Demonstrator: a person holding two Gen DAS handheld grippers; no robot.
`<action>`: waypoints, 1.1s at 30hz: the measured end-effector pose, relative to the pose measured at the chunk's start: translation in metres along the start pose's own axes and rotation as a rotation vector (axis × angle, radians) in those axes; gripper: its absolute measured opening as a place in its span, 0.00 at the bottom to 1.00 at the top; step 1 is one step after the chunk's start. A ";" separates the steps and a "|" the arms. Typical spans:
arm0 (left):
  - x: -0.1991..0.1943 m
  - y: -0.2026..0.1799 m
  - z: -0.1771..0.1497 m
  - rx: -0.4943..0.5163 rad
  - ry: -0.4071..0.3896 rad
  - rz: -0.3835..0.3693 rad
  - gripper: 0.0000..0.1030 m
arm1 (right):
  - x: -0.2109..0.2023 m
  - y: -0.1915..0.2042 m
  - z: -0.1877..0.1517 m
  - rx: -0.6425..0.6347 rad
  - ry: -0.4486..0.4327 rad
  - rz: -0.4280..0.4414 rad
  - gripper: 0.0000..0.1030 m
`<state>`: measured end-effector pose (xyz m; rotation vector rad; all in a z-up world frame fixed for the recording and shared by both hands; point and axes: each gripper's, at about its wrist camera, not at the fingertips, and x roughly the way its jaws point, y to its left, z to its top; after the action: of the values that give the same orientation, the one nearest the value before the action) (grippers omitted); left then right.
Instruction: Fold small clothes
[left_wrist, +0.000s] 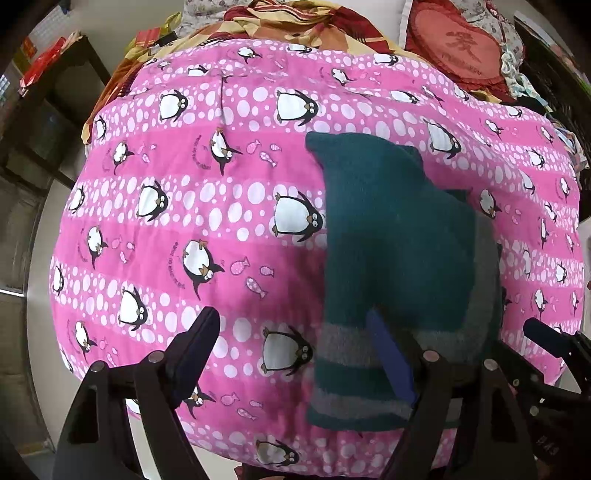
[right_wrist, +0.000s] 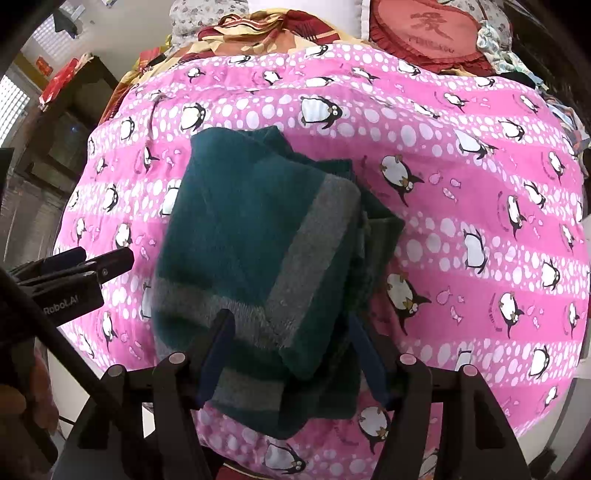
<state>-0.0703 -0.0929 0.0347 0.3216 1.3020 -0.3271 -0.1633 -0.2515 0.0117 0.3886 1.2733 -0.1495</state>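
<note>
A small teal knit garment with grey stripes (left_wrist: 399, 258) lies folded on the pink penguin-print blanket (left_wrist: 207, 206). It also shows in the right wrist view (right_wrist: 258, 236), bunched in layers. My left gripper (left_wrist: 295, 343) is open; its right finger (left_wrist: 391, 358) rests on the garment's striped hem and its left finger stands over bare blanket. My right gripper (right_wrist: 291, 354) is open, its fingers on either side of the garment's near folded edge. The right gripper's tip (left_wrist: 543, 336) shows at the right of the left wrist view, and the left gripper (right_wrist: 96, 266) at the left of the right wrist view.
The pink blanket (right_wrist: 480, 206) covers a bed. Patterned bedding (left_wrist: 295, 22) and a red heart-shaped cushion (left_wrist: 458, 48) lie at the far end. A dark wooden shelf unit (left_wrist: 55, 110) stands to the left. Clothes are piled at the far right (left_wrist: 517, 74).
</note>
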 end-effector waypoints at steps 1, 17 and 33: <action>0.000 0.000 0.000 0.001 0.001 0.000 0.79 | 0.000 0.001 0.000 -0.002 0.000 -0.001 0.67; 0.002 -0.003 -0.001 0.016 0.003 0.004 0.79 | 0.005 0.002 0.000 0.002 0.013 0.010 0.69; 0.007 -0.011 0.001 0.041 0.010 0.010 0.79 | 0.011 -0.004 0.001 0.015 0.030 0.010 0.69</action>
<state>-0.0726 -0.1039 0.0276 0.3647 1.3046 -0.3446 -0.1601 -0.2543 0.0005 0.4119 1.3003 -0.1452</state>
